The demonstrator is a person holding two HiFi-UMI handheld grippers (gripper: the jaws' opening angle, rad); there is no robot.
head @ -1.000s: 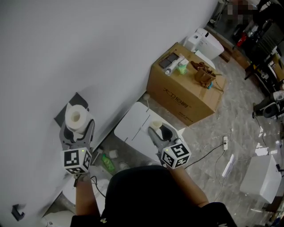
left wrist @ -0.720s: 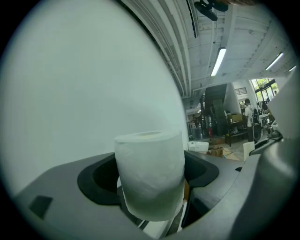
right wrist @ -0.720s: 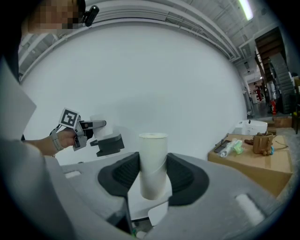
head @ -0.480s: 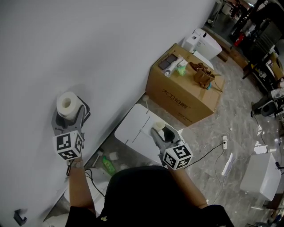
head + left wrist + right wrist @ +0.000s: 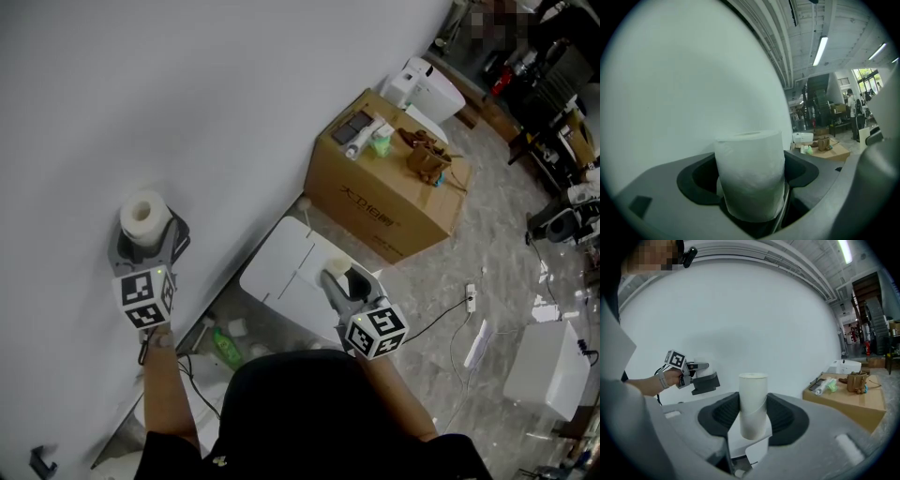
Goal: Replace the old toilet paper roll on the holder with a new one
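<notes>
A full white toilet paper roll (image 5: 142, 216) stands upright between the jaws of my left gripper (image 5: 147, 239), which is shut on it right against the grey wall. The roll (image 5: 750, 173) fills the middle of the left gripper view. The dark holder plate (image 5: 177, 229) on the wall shows just right of the roll. My right gripper (image 5: 343, 277) is lower and to the right, shut on a bare cardboard tube (image 5: 334, 266). In the right gripper view the tube (image 5: 753, 404) stands upright between the pads, and the left gripper (image 5: 693, 375) shows at the wall beyond.
A large cardboard box (image 5: 394, 192) with small items on top stands at the wall to the right, a white toilet (image 5: 431, 89) behind it. A white flat unit (image 5: 286, 267) lies below the right gripper. A green bottle (image 5: 225, 345) and a power strip (image 5: 472, 298) lie on the floor.
My left gripper has carried the roll up and to the left, closer to the wall and the holder plate. The right gripper with the tube has stayed put.
</notes>
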